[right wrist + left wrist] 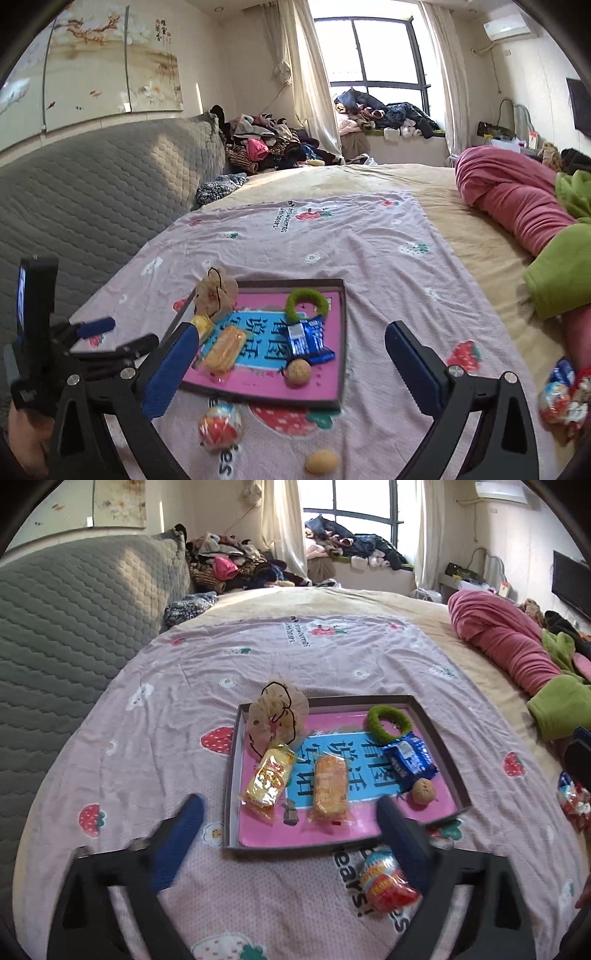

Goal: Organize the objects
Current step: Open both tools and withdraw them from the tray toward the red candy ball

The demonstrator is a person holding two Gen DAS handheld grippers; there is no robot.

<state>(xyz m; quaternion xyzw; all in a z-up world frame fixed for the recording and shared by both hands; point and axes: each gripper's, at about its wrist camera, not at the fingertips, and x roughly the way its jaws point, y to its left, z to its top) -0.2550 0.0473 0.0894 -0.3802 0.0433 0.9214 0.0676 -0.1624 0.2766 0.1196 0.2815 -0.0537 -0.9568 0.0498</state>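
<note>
Two grippers, left (290,814) and right (288,345), hang released and empty over the pink sheet (155,716). Six items lie inside the shallow box (448,753). One foil-wrapped egg (386,880) rests outside, beside the box's near edge.

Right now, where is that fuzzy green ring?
The green ring lies inside the shallow box, in its far right corner in both views, just beyond the blue snack packet.

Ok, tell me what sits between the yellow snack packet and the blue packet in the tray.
The orange biscuit packet, between the yellow snack packet and blue packet; clearest in the left wrist view.
</note>
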